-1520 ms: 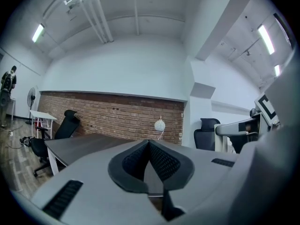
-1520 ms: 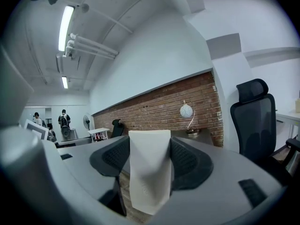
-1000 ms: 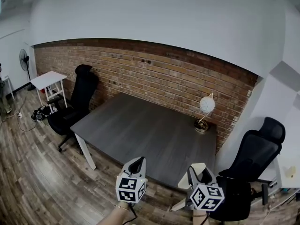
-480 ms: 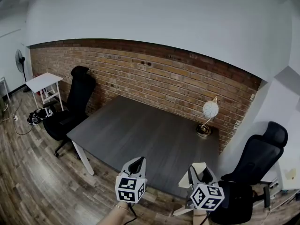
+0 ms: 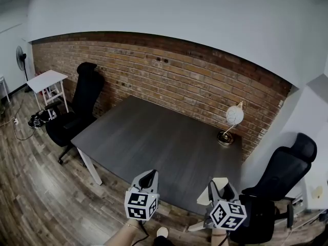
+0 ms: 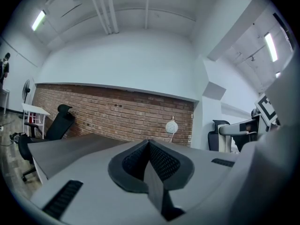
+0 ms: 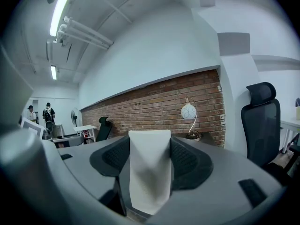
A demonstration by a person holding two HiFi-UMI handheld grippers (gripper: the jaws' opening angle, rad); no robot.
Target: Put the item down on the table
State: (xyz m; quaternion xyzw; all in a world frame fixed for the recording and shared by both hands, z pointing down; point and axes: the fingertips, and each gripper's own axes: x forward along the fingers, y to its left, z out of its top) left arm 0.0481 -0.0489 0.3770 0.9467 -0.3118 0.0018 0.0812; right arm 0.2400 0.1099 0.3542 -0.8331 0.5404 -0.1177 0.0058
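The pale flat item [image 7: 149, 172] is sitting between the two jaws of the right hand-held gripper [image 5: 220, 188], and the jaws are closing on it from both sides. There is one such item. Its long axis is running along the jaws, and its squared free end is pointing forward, away from the person, toward the brick wall [image 5: 179, 81]. The item is standing out past the jaw tips. It is not lying on the bench [image 5: 154, 142]; it is being held in the air by the near right corner of the bench, as the head view is showing.

The left hand-held gripper [image 6: 149, 143] is staying just beside the right one, on its left. Its jaws are pressing together and nothing is sitting between them.

One dark bench is standing in front of the two hand-held grippers, with its far side against the brick wall. One lamp [image 5: 233, 118] with a round white shade is standing on the far right corner of the bench. Two black office chairs are standing near it: one [image 5: 77, 106] at the left end and one [image 5: 279, 173] to the right. One small white table [image 5: 47, 81] and one fan [image 5: 21, 58] are standing well apart at the far left, on the wooden floor [image 5: 36, 188].
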